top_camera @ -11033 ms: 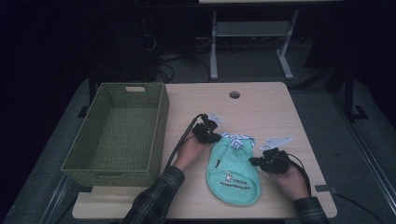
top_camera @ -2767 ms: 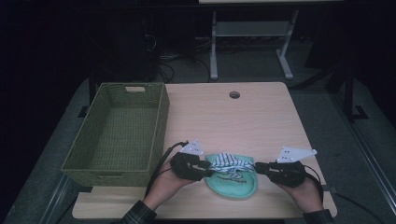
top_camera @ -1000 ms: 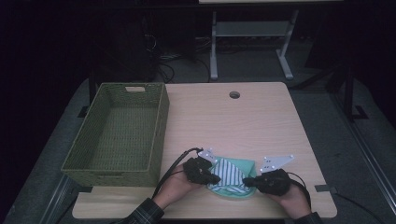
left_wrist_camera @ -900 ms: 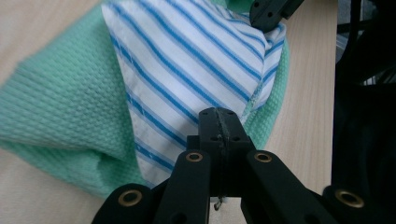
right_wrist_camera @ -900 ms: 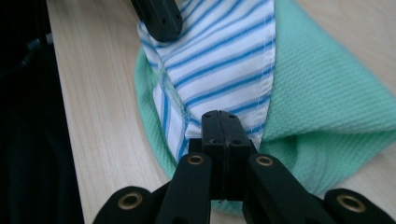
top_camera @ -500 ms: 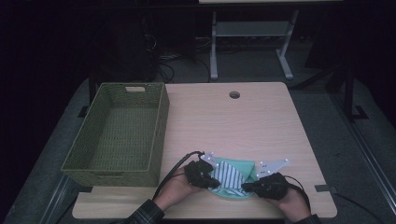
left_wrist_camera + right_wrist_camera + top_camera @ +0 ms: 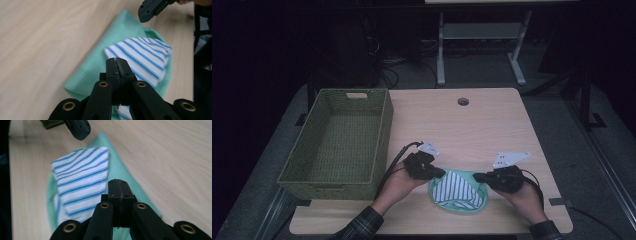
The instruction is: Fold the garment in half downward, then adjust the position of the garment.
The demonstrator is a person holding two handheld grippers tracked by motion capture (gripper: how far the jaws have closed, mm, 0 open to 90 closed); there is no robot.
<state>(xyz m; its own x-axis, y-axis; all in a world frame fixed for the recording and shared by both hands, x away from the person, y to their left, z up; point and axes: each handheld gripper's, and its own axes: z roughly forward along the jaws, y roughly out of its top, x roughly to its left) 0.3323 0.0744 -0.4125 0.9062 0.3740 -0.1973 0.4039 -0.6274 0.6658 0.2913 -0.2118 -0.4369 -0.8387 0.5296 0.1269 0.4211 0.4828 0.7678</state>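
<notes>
From above, both tools flank the green cloth [image 7: 458, 197]; close views show left tool [image 7: 117, 65] and right tool [image 7: 119, 187] pinched closed.

No legible text, labels, brands or numbers in any view. Dark marks on the grey plates [image 7: 510, 158] atop the grippers are too small to read. Cloth [image 7: 140, 57] carries only blue stripes, no print.

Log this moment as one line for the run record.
left gripper: shut, over green cloth | right gripper: shut, over cloth | striped flap: folded on top | basket: empty
</notes>
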